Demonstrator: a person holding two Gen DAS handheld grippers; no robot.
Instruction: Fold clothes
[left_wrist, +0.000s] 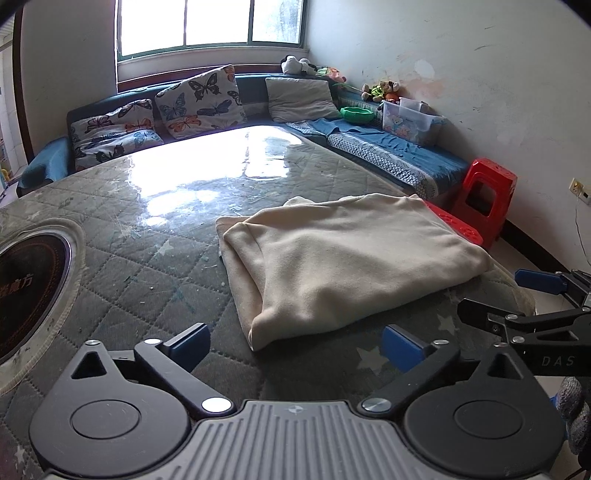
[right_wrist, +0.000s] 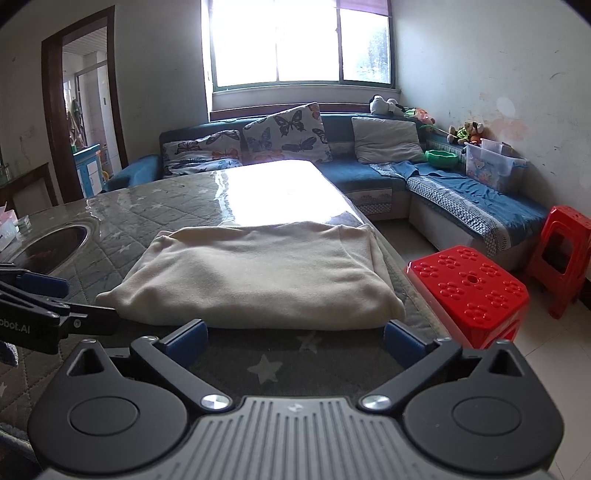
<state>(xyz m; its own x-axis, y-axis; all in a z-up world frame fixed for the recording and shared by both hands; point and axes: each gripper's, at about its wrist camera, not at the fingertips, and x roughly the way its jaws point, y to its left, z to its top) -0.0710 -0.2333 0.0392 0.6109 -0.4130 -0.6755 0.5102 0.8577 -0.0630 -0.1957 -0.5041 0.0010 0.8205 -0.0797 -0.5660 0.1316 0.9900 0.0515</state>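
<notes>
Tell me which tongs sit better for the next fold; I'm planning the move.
Probably the right tongs: open and squarely facing the cream garment's near edge, which spans their gap. The left tongs, also open, face only its near corner, with most of the cloth off to their right.

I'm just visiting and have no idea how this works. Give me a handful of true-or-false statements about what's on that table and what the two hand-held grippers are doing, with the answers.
1. The cream garment lies folded on the quilted table. True.
2. The left hand-held gripper is clamped on the garment. False: its jaws stand wide open and hold nothing, short of the cloth's near edge.
3. The right hand-held gripper is open too. True.
4. Two red plastic stools stand beside the table. True.
5. The garment hangs over a stool. False: it rests on the table, near the edge on the stool side.
6. A round cooktop is set into the table. True.
</notes>
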